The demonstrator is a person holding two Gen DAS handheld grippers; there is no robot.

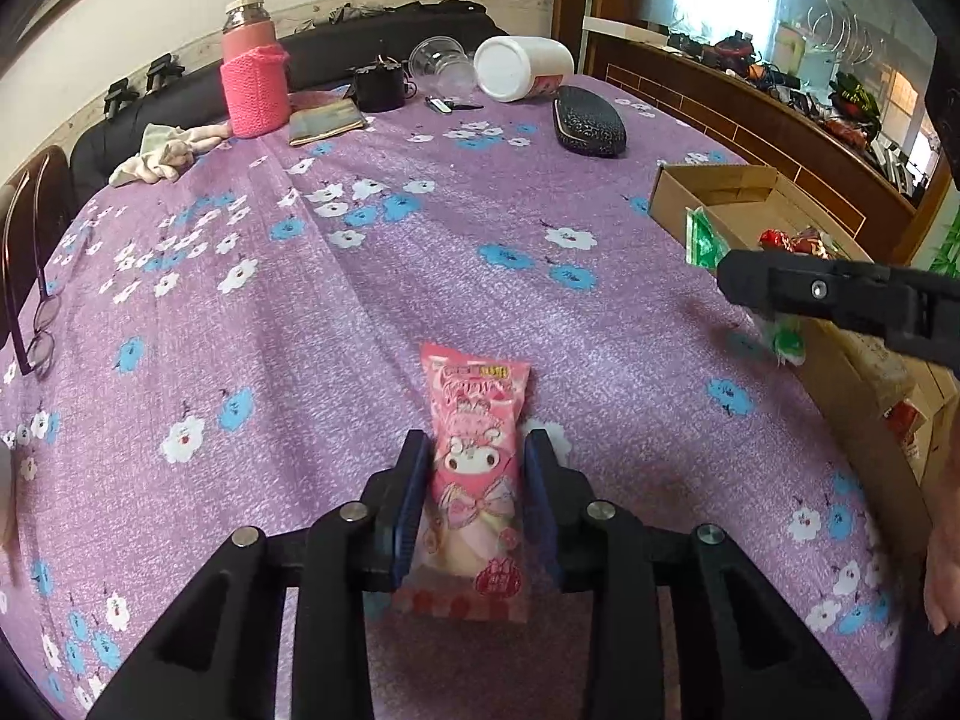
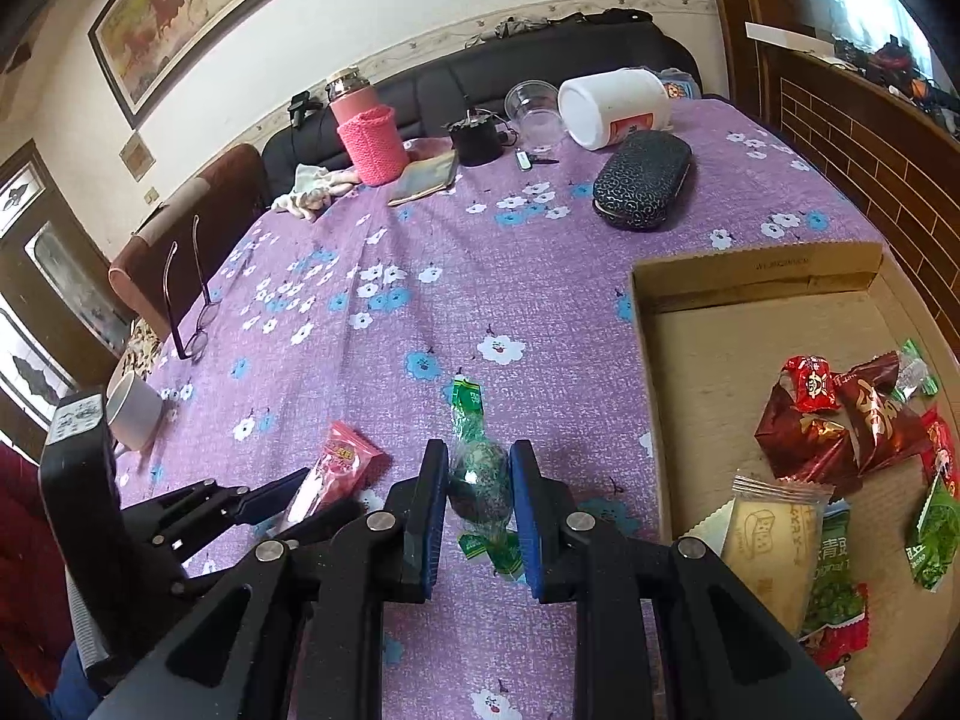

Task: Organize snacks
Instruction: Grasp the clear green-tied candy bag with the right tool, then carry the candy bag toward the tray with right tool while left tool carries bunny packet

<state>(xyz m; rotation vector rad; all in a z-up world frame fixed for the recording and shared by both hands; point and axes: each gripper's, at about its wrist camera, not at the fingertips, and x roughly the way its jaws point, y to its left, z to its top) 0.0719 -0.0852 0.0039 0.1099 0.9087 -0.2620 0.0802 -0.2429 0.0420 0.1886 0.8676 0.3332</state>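
Left gripper (image 1: 477,504) loosely straddled my pink cartoon-printed marshmallow packet (image 1: 477,468) at lower centre; right gripper (image 2: 479,501) pinched a green-wrapped round sweet (image 2: 479,477).

Both grippers, the left gripper (image 1: 477,501) and the right gripper (image 2: 478,510), were matte black plastic frames with triangular cutouts, round silver pivot screws and dark blue ribbed pads. Beside the left gripper showed a dark red sleeve (image 2: 27,546).
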